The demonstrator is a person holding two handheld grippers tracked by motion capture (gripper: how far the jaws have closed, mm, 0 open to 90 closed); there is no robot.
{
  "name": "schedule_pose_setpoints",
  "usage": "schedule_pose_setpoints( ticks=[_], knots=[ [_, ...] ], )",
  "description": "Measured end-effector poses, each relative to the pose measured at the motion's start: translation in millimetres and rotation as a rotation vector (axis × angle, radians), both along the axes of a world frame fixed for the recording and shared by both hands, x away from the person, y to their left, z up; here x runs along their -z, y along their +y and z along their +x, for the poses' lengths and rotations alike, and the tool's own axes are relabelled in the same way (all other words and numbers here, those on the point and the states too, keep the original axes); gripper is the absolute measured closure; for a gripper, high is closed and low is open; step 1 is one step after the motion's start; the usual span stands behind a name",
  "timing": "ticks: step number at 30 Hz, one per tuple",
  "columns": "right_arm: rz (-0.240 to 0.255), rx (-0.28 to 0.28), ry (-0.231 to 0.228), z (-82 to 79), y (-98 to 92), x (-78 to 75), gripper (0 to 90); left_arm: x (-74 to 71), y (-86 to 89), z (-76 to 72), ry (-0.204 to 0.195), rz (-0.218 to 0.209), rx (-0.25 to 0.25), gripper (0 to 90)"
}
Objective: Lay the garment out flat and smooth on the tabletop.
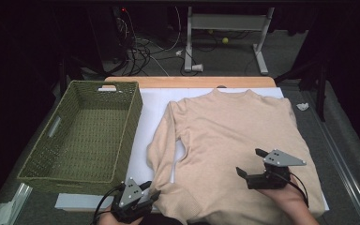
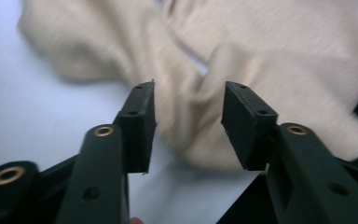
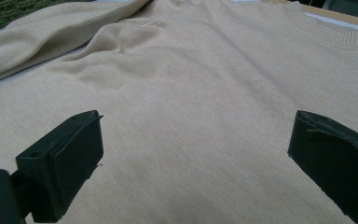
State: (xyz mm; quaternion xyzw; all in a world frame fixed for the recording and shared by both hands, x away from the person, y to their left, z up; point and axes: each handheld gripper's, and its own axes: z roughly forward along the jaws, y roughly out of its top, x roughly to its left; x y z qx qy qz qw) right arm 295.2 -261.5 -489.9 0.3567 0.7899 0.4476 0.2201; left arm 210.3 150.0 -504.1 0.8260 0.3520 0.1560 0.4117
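Left gripper point(image 1: 152, 191) sits half open at the sweater's point(image 1: 234, 136) sleeve cuff point(image 1: 161, 180), right gripper point(image 1: 252, 165) gapes wide over the hem, nothing pinched. Looks like a soft, floppy, light knit, so I'd grab the thicker cuff or hem ribbing.

Left tool point(image 1: 151, 191) jaws parted, nothing gripped; right tool point(image 1: 251, 164) jaws spread wide, low.
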Motion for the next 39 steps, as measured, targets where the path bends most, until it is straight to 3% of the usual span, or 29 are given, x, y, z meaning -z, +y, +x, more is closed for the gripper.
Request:
schedule_pose_setpoints(
  ticks=[2,4,6,8,9,12,16,21,26,30,32,34,39],
  knots=[
    [-0.001,0.002,-0.001,-0.9,-0.4,0.4,3.3,-3.3,-17.0,-1.1,-0.019,-0.019,0.057,38.9],
    [-0.003,0.005,0.001,-2.8,-1.2,0.5,3.3,-3.0,-25.9,-1.2,-0.012,-0.01,0.086,30.0],
    [-0.003,0.008,-0.001,-3.7,-2.1,0.4,3.3,2.0,-42.4,-1.0,0.001,0.055,0.133,27.3],
    [0.001,0.017,-0.003,-6.5,-5.1,-0.5,3.4,10.4,-52.2,0.5,0.003,0.151,0.145,26.9],
    [0.017,0.022,0.003,-8.2,-6.3,-1.4,3.7,13.0,-52.2,2.6,0.023,0.154,0.149,27.8],
    [0.044,0.034,-0.005,-15.4,-6.7,-7.7,4.6,15.8,-44.9,8.9,0.091,0.079,0.194,47.8],
    [0.022,0.017,-0.042,-21.9,2.3,-24.8,7.5,11.4,-38.4,10.0,0.074,0.076,0.216,74.6],
    [-0.019,-0.001,-0.054,-12.0,21.5,-46.1,12.7,4.5,-21.0,7.9,0.051,0.056,0.189,78.6],
    [-0.032,-0.037,-0.051,14.5,55.2,-58.7,22.6,-1.0,12.1,2.3,0.038,0.002,0.105,78.6],
    [-0.031,-0.083,-0.021,40.7,87.9,-52.5,45.2,0.9,38.2,-9.9,0.038,-0.001,0.05,78.6],
    [-0.042,-0.103,0.007,56.1,109.2,-44.1,55.8,2.0,43.1,-12.1,0.041,-0.007,0.038,78.5],
    [-0.051,-0.111,0.018,63.0,118.8,-39.6,59.3,3.6,50.8,-15.1,0.048,-0.017,0.022,78.5],
    [-0.111,-0.127,0.073,97.1,165.3,-18.4,68.1,6.9,61.4,-18.8,0.054,-0.028,0.004,78.3]
  ],
)
